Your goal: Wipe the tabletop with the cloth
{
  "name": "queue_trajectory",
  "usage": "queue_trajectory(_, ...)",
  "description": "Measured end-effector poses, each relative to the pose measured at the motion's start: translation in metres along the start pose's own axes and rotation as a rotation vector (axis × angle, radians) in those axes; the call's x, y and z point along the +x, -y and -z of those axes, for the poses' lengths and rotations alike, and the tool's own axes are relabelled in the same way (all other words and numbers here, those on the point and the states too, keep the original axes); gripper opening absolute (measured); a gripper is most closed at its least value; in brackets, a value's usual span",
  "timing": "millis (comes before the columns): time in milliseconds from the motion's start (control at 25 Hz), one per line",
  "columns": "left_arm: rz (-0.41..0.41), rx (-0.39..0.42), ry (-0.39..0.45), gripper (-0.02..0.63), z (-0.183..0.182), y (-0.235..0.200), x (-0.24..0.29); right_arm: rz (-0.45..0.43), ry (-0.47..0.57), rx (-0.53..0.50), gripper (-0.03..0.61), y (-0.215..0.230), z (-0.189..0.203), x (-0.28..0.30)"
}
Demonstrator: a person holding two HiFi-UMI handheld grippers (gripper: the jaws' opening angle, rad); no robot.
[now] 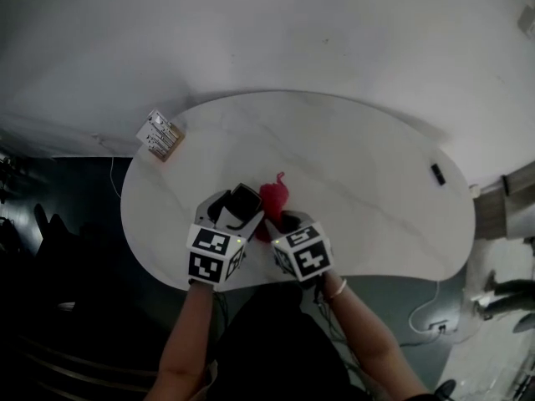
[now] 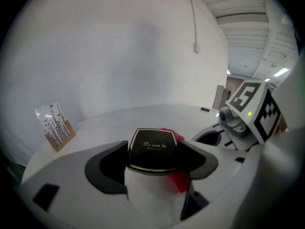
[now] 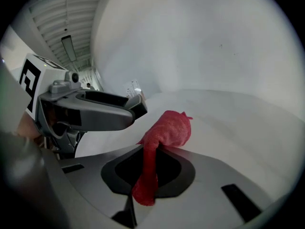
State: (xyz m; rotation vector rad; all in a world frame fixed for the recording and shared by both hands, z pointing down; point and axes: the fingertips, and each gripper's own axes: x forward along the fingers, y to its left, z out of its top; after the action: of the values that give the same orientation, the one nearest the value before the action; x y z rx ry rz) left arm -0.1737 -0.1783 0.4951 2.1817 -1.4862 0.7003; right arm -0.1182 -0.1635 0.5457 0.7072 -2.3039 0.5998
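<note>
1. At the far-left edge of the table we see a card stand, upright in a wooden base.
2. The left gripper is over the near edge, left of centre. Its 2 jaws are closed on a black box with gold trim. In the left gripper view the box's lid faces the camera and fills the gap between the jaws.
3. The cloth is red and bunched, just right of the box, by the middle of the near edge. One thin tip points toward the far edge.
4. The right gripper is just right of the left one, and the 2 angle in toward each other. In the right gripper view its jaws are pinched narrow on the cloth. A strip runs back between them and the bunch stands out past the tips. We cannot tell whether the cloth touches the table.
5. In the same view the left gripper crosses the picture at the left, with the box at its tip close to the cloth.
6. A small dark object lies by the right edge, well apart from both grippers. We cannot make out what it is.
</note>
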Motion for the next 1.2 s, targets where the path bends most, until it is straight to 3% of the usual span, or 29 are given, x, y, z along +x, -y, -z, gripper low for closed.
queue_trajectory(360,0.098,0.012,-0.022,0.327,0.001,0.015,0.033,0.112,-0.131,0.1,0.046,0.044,0.033,-0.012)
queue_trajectory(480,0.144,0.032,-0.028,0.327,-0.004,0.032,0.046,0.165,-0.133,0.156,0.046,0.073,0.05,-0.03)
queue_trajectory(640,0.209,0.07,-0.035,0.327,-0.012,0.058,0.063,0.302,-0.118,0.195,0.046,0.129,0.075,-0.063)
queue_trajectory(880,0.293,0.12,-0.044,0.327,-0.022,0.098,0.084,0.404,-0.12,0.304,0.046,0.175,0.107,-0.112)
queue_trajectory(1120,0.337,0.147,-0.04,0.327,-0.031,0.124,0.094,0.545,-0.141,0.419,0.046,0.222,0.143,-0.162)
queue_trajectory(1200,0.336,0.145,-0.035,0.327,-0.033,0.124,0.094,0.57,-0.146,0.416,0.046,0.226,0.142,-0.172)
